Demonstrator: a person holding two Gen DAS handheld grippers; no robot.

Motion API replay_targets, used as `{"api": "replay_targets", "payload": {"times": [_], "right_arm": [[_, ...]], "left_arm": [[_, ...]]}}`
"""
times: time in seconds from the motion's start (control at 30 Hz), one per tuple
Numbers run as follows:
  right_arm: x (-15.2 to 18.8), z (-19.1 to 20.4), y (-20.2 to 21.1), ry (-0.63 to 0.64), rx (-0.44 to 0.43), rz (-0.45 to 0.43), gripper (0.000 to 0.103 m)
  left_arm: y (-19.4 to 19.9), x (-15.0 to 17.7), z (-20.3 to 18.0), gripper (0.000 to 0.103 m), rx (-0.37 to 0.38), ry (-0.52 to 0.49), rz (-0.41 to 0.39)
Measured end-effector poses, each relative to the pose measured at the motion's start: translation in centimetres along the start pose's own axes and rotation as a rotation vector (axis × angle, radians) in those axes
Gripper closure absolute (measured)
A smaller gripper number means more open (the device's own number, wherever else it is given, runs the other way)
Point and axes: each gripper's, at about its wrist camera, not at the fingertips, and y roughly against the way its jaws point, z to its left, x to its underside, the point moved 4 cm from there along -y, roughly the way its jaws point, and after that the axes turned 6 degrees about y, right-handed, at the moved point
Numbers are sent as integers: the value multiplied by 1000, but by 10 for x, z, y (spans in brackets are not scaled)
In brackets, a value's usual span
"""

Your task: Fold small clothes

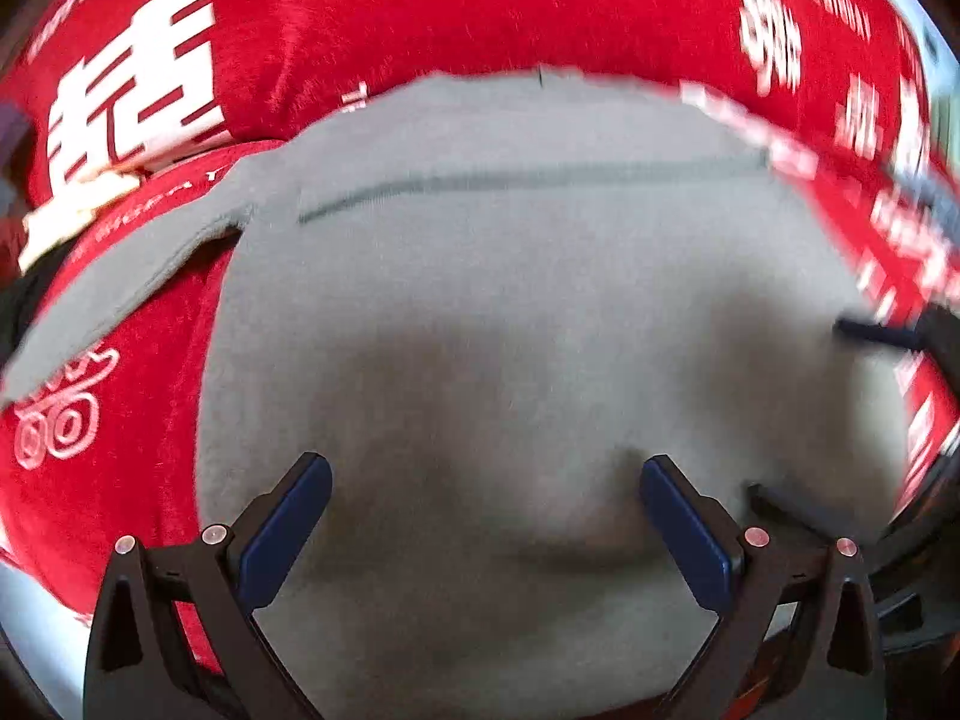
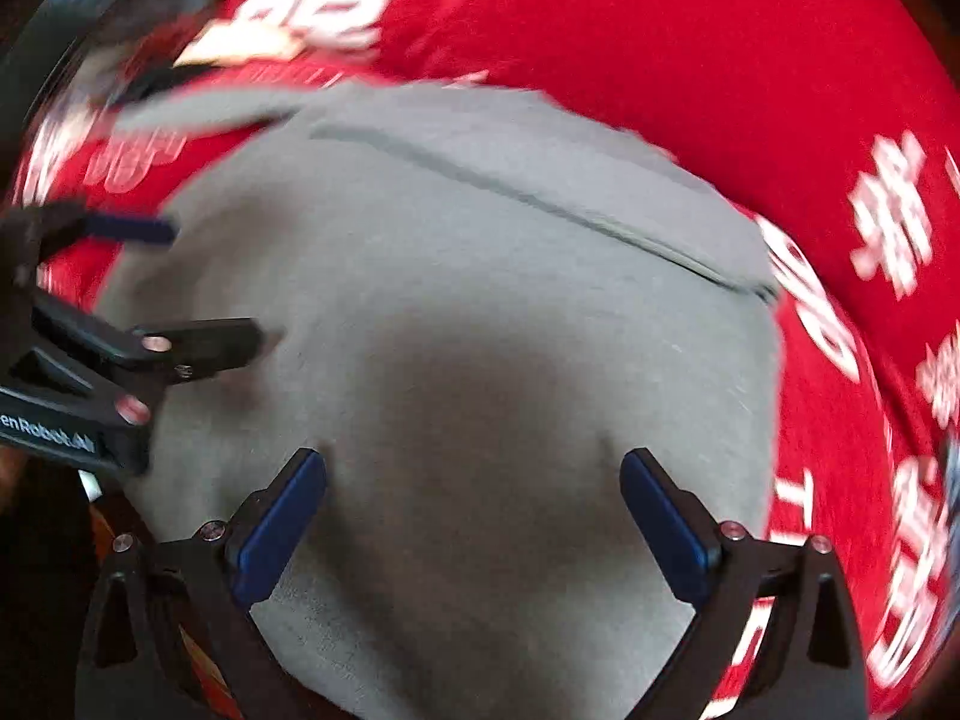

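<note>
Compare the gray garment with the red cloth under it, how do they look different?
The gray garment is plain, with only a dark seam line across it; the red cloth carries white printed characters. The garment lies on top and both open grippers, left and right, hover over it; the cloth spreads out past it on every side seen. Both are soft fabric lying fairly flat.

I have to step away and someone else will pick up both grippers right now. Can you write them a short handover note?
Left gripper: open, holding nothing, poised over the grey fabric garment.
Right gripper: open, empty, over the same garment beside the left one.
The garment lies on the red cloth with white printed characters, one sleeve sticking out to the side.
Done: the body looks spread fairly flat; whether any fold has been made, I cannot tell.
Left: fold in the sleeve, then the body.
</note>
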Motion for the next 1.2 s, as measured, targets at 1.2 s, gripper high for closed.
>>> {"api": "replay_targets", "payload": {"times": [1.2], "right_arm": [[17,-43,33,-201,-95,-59,1]], "left_arm": [[20,-9,42,0,41,74,-23]]}}
